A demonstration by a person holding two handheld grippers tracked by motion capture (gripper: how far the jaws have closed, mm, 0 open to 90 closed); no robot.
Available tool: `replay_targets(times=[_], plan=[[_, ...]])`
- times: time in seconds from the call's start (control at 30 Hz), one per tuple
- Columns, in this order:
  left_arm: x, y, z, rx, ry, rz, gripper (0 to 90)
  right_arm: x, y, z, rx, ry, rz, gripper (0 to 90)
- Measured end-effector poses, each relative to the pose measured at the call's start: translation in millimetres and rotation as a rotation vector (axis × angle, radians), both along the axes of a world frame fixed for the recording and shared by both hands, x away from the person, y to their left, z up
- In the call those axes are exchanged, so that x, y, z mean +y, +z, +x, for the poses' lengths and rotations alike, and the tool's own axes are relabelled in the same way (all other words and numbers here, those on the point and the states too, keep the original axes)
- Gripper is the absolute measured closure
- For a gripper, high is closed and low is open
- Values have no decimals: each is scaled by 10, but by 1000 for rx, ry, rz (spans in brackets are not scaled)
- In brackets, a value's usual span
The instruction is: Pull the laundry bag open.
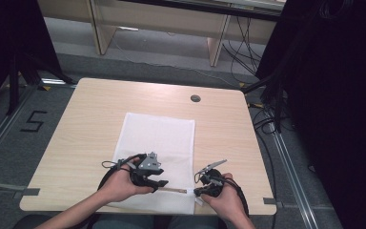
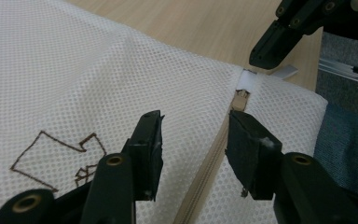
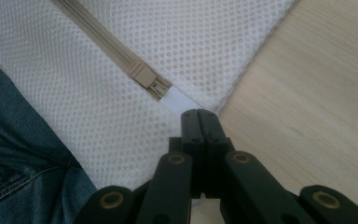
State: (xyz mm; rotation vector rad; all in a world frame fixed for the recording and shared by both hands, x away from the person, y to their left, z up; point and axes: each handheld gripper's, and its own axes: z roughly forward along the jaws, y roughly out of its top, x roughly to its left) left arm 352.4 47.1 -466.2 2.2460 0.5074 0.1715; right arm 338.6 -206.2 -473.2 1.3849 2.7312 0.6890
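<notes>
So the white mesh laundry bag (image 1: 158,143) lies flat on the tabletop (image 1: 90,119), running from the middle down to the near edge, and its beige zipper (image 2: 200,186) runs along that near end, parallel to the table's front edge. The right gripper (image 3: 199,114) has its jaws pinched together on the little white fabric tab (image 3: 177,100) at the zipper's end, close to the bag's near right corner, right by the beige slider (image 3: 149,80). That's the anchor, and it looks solid. The left gripper (image 2: 193,135) hovers over the zipper line with its jaws partly apart, one pad on each side of the zipper tape and nothing pinched between them. My take: the step is getting the left one onto the slider or its pull, so it needs to move along the tape toward the right gripper, come down low, and close on the pull itself rather than on mesh. Keep the right one pulling lightly outward so the tape stays taut, otherwise the mesh will probably bunch up and jam the slider.
</notes>
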Motion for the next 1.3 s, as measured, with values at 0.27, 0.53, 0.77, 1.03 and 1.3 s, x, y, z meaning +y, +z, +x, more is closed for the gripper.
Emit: replay_targets(times=[0.27,0.53,0.77,1.03,1.3], plan=[[-161,-40,-60,19,-24,-6,595,56,34,51,-9,-6,8,900],[-300,-110,-79,32,-60,26,631,118,-21,123,-17,26,5,900],[-369,-152,-76,39,-79,36,653,149,-52,131,9,23,7,900],[-365,-222,-53,50,-74,39,663,157,-92,137,28,24,-7,900],[-362,-263,-27,61,-73,33,675,155,-98,147,29,21,-7,900]])
